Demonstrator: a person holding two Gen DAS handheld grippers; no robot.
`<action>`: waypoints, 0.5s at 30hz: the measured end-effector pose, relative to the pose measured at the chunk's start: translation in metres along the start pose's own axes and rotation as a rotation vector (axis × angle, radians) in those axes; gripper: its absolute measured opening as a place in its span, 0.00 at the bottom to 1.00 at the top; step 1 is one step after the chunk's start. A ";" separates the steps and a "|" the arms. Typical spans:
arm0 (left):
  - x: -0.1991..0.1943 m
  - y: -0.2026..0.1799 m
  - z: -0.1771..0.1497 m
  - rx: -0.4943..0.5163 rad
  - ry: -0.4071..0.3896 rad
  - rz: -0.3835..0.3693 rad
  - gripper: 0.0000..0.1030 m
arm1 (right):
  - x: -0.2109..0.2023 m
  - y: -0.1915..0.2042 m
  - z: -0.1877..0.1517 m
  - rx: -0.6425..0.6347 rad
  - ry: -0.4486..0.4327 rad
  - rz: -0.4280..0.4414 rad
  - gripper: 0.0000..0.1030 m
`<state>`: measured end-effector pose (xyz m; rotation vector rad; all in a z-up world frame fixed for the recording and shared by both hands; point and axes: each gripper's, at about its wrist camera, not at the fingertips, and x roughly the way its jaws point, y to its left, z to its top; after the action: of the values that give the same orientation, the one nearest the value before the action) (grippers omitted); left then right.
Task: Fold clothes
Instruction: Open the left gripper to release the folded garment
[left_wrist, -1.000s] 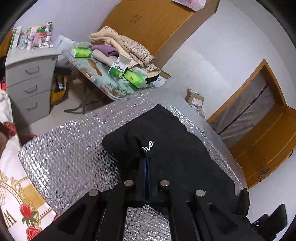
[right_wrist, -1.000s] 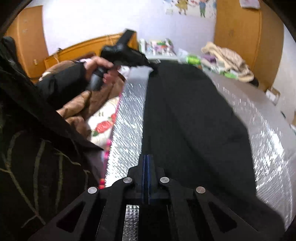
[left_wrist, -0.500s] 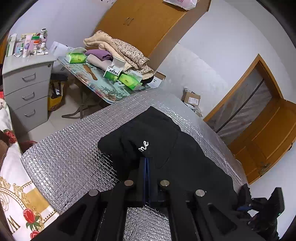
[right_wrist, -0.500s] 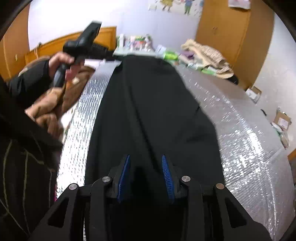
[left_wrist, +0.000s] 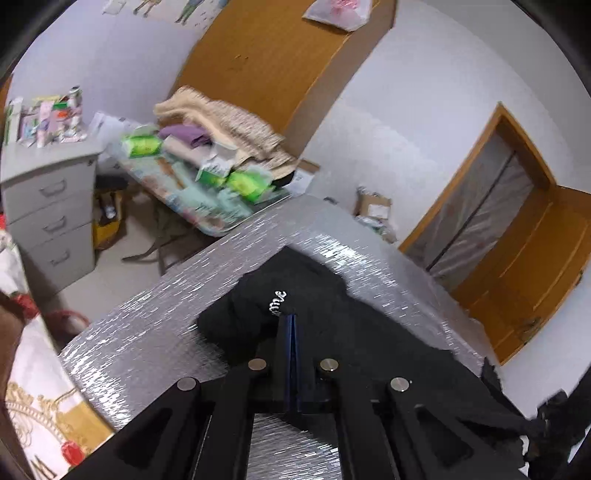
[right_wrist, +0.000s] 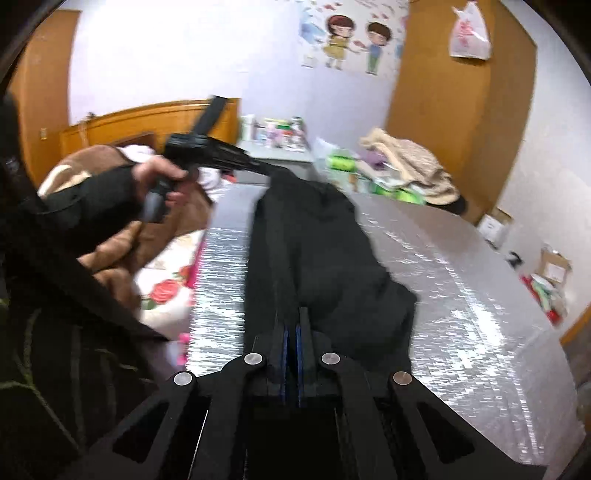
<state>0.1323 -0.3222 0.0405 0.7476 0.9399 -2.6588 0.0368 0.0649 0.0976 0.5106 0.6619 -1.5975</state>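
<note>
Silver quilted table (right_wrist: 461, 295), black garment (right_wrist: 325, 258) stretched between both clamped tools

Small white script is seen on the black garment (left_wrist: 332, 332), just beyond the near tongs; only "me" can be made out. Print on the far green packs (left_wrist: 142, 146) is blurred.

A grey drawer cabinet (left_wrist: 51, 206) stands against the wall with bottles and boxes (left_wrist: 44, 120) crowded on top. Just beside the cabinet, a patterned folding table (left_wrist: 207, 210) carries green tissue packs (left_wrist: 142, 146) and a heap of beige blankets (left_wrist: 229, 123). Behind the table rises a wooden wardrobe (left_wrist: 280, 55).
</note>
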 end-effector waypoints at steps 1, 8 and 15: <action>0.004 0.009 -0.003 -0.025 0.014 0.007 0.01 | 0.013 0.005 -0.005 0.001 0.037 0.027 0.04; 0.011 0.024 -0.017 -0.058 0.046 0.031 0.01 | 0.067 0.000 -0.030 0.102 0.184 0.132 0.05; -0.002 0.032 -0.018 -0.074 0.054 0.090 0.02 | 0.056 -0.003 -0.027 0.123 0.159 0.106 0.19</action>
<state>0.1524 -0.3356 0.0129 0.8285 0.9881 -2.5238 0.0255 0.0423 0.0408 0.7577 0.6471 -1.5138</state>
